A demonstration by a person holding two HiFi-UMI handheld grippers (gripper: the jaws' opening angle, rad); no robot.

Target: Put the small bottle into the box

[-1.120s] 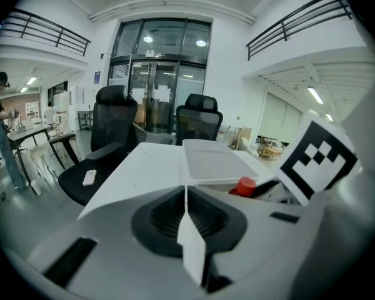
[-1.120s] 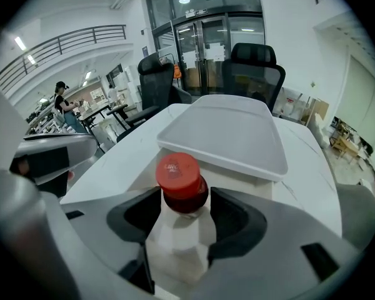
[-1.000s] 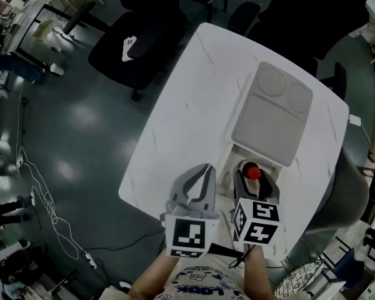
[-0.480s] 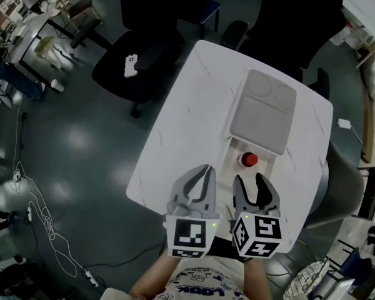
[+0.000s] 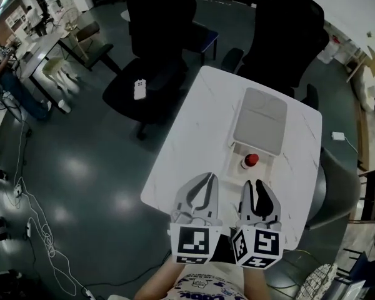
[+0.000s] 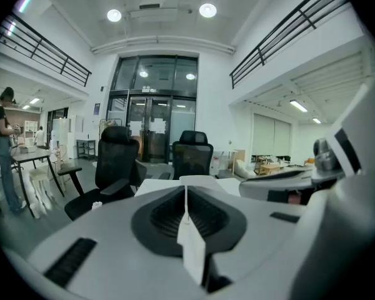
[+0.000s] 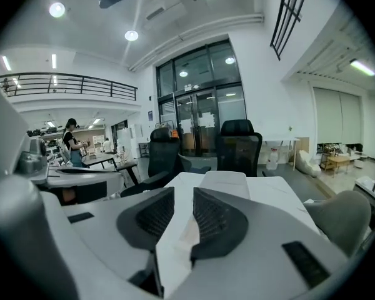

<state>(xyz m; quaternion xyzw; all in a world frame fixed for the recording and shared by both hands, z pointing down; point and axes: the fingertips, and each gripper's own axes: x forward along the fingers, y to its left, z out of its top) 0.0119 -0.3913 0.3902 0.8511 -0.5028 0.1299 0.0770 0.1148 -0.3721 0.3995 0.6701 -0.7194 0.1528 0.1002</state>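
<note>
Head view, nearest first: the left gripper (image 5: 206, 180) and the right gripper (image 5: 256, 186) hang side by side over the near edge of the white table (image 5: 194, 136), each with its marker cube (image 5: 190, 242) toward the camera. Neither one touches anything.

In the left gripper view, the left gripper (image 6: 186, 192) has its jaws pressed together along one thin seam, with nothing between them. In the right gripper view, the right gripper (image 7: 184, 195) has just been closing. Its ribbed pads stand a narrow slit apart, and only the tabletop shows through the gap, so it holds nothing.

Just beyond the right gripper's tips, the small bottle (image 5: 250, 160) stands upright with its red cap on top. It sits inside the shallow white box (image 5: 236, 161), well clear of both grippers. The box's lid (image 5: 260, 120) lies folded open and flat on the table on the far side, hinged to the box. The same lid (image 7: 225, 179) shows ahead in the right gripper view.

Past the table's far edge stand two black office chairs (image 5: 156, 36). The left one has a small white object (image 5: 139, 89) on its seat. Far off at the left, a person (image 6: 0, 142) stands by a desk.
</note>
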